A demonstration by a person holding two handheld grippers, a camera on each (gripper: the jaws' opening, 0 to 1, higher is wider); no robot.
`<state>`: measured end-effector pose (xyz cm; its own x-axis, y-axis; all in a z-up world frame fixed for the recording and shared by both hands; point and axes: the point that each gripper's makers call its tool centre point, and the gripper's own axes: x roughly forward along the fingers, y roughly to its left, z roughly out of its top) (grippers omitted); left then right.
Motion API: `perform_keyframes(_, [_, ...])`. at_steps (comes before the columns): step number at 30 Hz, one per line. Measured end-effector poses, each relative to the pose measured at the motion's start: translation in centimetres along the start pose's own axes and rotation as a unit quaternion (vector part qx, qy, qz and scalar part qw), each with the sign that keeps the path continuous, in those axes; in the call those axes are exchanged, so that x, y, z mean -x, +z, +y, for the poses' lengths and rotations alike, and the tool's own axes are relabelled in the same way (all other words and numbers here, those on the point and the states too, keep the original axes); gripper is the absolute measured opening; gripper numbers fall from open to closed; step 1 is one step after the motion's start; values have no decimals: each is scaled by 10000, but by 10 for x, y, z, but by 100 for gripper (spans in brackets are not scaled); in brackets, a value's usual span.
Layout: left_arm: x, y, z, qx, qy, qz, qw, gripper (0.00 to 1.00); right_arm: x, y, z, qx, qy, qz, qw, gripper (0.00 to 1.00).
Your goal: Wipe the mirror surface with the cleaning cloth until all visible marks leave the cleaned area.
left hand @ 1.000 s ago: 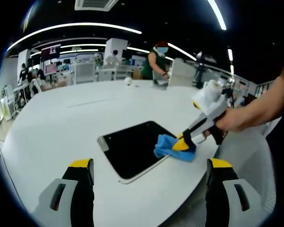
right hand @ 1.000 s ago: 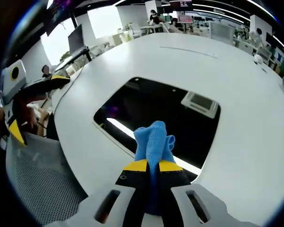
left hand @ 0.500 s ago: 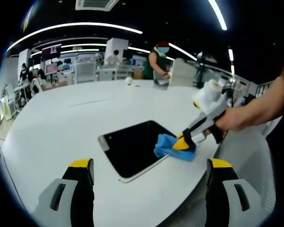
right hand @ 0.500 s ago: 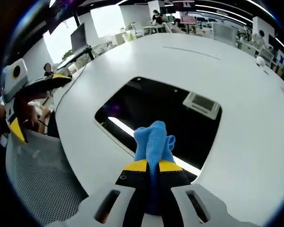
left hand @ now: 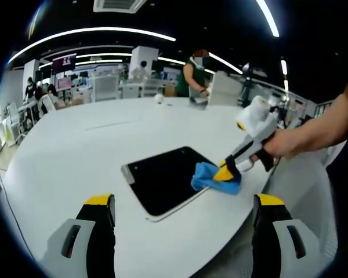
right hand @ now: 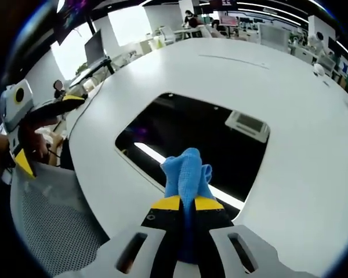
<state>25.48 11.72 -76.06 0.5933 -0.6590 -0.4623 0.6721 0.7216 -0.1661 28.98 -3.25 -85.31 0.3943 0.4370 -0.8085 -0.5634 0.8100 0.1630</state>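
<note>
Cloth on mirror's near edge

My right claw (right hand: 182,202) is clamped on the blue cloth (right hand: 185,171), which touches the dark mirror (right hand: 191,130) lying flat on the white desk (right hand: 301,139). My left claw (left hand: 182,204) hangs apart, holding nothing, short of the mirror.

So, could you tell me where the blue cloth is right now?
The cloth is clamped in the right gripper, resting on the mirror's near edge.

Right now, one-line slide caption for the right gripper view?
Right gripper pinches a blue cleaning cloth against the dark mirror's near edge.
</note>
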Motion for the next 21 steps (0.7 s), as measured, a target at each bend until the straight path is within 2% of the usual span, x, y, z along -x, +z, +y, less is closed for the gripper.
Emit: perform_keyframes(21, [-5,3,-2,-41,-29,0,10000,99,10,-10,-18,-4,54,27,10000,1])
